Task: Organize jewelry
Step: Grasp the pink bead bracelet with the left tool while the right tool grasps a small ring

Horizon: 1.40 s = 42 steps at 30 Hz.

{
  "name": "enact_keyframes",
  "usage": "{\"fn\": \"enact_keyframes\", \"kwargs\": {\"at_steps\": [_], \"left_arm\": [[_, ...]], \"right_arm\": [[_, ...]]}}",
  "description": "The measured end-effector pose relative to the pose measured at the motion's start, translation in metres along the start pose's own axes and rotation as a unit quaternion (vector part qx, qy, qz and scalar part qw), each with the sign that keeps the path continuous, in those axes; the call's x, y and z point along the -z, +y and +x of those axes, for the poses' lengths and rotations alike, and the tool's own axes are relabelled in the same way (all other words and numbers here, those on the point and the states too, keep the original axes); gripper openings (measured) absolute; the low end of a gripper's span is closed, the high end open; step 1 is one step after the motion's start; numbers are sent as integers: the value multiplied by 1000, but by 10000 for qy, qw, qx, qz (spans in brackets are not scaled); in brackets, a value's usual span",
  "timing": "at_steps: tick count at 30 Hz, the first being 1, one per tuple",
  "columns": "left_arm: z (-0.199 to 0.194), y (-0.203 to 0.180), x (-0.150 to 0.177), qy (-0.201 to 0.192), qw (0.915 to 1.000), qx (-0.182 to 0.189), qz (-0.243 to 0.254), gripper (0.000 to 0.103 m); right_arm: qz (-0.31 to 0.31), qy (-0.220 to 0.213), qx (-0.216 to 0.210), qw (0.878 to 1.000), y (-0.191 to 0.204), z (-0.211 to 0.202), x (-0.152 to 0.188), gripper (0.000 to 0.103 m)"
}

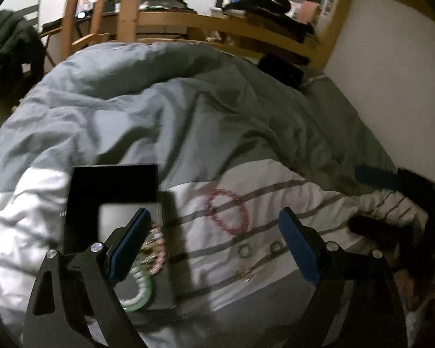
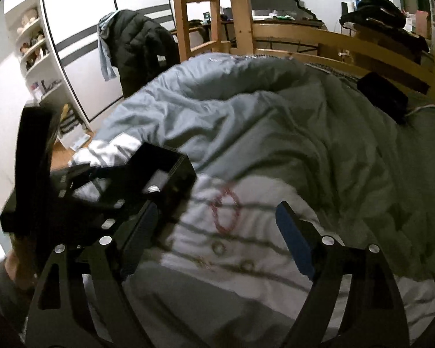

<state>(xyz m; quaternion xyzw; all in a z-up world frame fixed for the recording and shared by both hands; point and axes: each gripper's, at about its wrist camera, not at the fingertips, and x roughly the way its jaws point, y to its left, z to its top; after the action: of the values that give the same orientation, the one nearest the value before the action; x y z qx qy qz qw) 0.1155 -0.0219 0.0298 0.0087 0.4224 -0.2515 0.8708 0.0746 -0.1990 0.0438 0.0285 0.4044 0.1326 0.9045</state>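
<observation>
A black jewelry box (image 1: 81,203) lies open on the bed, with pink and green-white bracelets (image 1: 148,261) inside at its right side. A red bead bracelet (image 1: 227,211) lies on the white striped sheet, with two small rings (image 1: 243,250) and a thin gold piece (image 1: 246,274) below it. My left gripper (image 1: 214,243) is open, its left finger over the box. My right gripper (image 2: 217,240) is open above the red bracelet (image 2: 226,210) and rings (image 2: 219,248). The box (image 2: 171,171) sits left, partly hidden by the left gripper.
A rumpled grey-blue duvet (image 1: 159,101) covers the bed behind. A black object (image 1: 281,69) lies at the far right of the bed by the wooden frame (image 1: 246,32). The white wall (image 1: 391,58) is to the right.
</observation>
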Motion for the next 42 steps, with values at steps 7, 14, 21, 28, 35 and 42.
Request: {"fn": "enact_keyframes", "kwargs": {"at_steps": [7, 14, 21, 28, 35, 42], "left_arm": [[55, -31, 2, 306, 9978, -246, 529, 72], [108, -34, 0, 643, 9945, -510, 648, 51], [130, -44, 8, 891, 9894, -756, 866, 40], [132, -32, 10, 1089, 9901, -630, 619, 8], [118, -30, 8, 1010, 9925, -455, 511, 8], [101, -23, -3, 878, 9952, -295, 305, 8]], "right_arm": [[-76, 570, -33, 9983, -25, 43, 50, 57], [-346, 927, -40, 9951, -29, 93, 66, 37], [-440, 1266, -21, 9910, -29, 125, 80, 28], [-398, 1222, -53, 9917, -29, 120, 78, 20], [-71, 880, -127, 9960, -43, 105, 66, 20], [133, 547, -176, 9983, -51, 88, 59, 20]]}}
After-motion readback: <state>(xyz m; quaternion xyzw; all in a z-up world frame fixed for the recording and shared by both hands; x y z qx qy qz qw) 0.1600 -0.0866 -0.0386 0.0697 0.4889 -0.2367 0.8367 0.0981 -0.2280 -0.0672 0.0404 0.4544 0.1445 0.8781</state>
